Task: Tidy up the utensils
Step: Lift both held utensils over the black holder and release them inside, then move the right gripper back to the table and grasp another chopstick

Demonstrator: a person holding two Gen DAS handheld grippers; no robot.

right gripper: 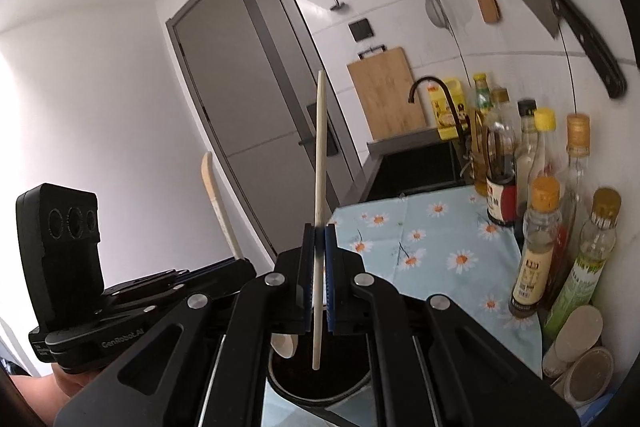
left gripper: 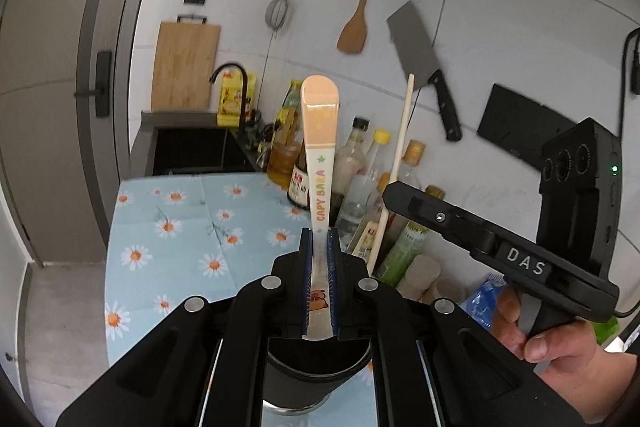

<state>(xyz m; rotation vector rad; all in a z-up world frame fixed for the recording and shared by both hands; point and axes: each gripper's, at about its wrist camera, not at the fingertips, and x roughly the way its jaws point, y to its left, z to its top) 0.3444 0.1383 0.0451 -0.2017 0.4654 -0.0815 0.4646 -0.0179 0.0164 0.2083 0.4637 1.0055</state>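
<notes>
**Over the black holder**

Above the round black utensil holder (right gripper: 320, 383), the left claw (left gripper: 320, 259) clamps a peach-and-white cartoon-printed spoon (left gripper: 320, 131); the right claw (right gripper: 319, 259) pinches a pale wooden chopstick (right gripper: 319, 155). Keep both upright, centred over the rim, before lowering.

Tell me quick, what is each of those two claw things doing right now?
Left gripper: closed on a spoon, over a dark cup.
Right gripper: closed on a single chopstick, over the same cup.
</notes>
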